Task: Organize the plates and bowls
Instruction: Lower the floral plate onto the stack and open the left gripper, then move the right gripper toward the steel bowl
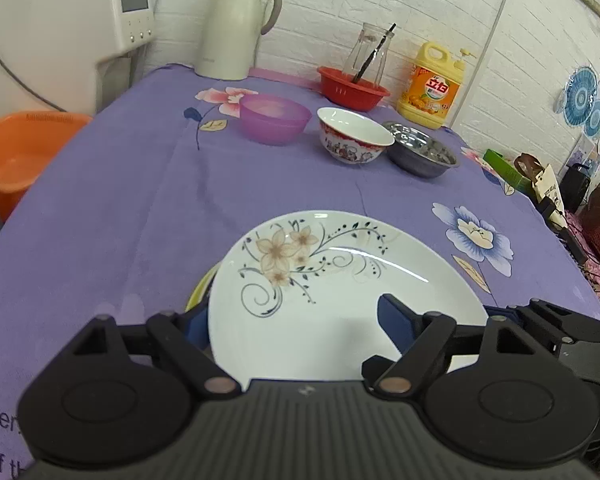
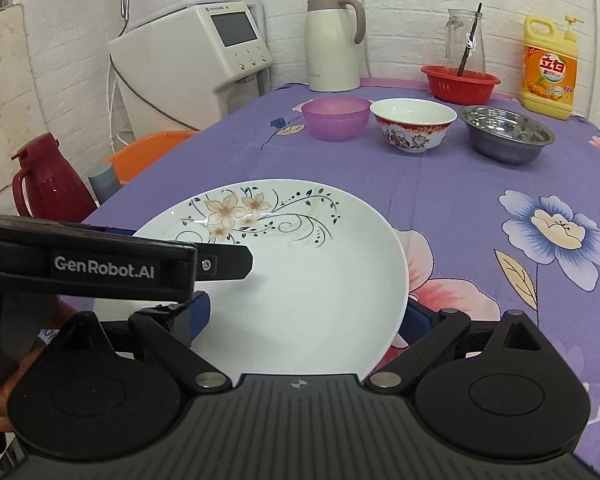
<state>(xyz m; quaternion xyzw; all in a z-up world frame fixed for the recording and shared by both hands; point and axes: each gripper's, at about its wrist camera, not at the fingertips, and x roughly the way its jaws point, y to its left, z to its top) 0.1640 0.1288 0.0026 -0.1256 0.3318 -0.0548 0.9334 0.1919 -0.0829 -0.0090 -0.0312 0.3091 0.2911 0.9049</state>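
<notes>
A white plate with a brown flower print (image 1: 332, 280) (image 2: 300, 264) sits at the near edge of the purple tablecloth, over a yellow-rimmed plate (image 1: 198, 290) that barely shows. My left gripper (image 1: 296, 320) is shut on the white plate, one finger above it and one below. My right gripper (image 2: 304, 316) is open, its fingers on either side of the plate's near rim. At the back stand a purple bowl (image 1: 274, 118) (image 2: 336, 118), a red-patterned white bowl (image 1: 354, 136) (image 2: 414, 124) and a steel bowl (image 1: 422, 154) (image 2: 508, 134).
A red basket holding a glass jar (image 1: 354, 88) (image 2: 460, 84), a yellow detergent bottle (image 1: 432, 86) (image 2: 548, 72) and a white thermos jug (image 1: 236, 24) (image 2: 334, 40) line the back wall. An orange basin (image 1: 16, 156) and red flask (image 2: 46, 184) stand left of the table.
</notes>
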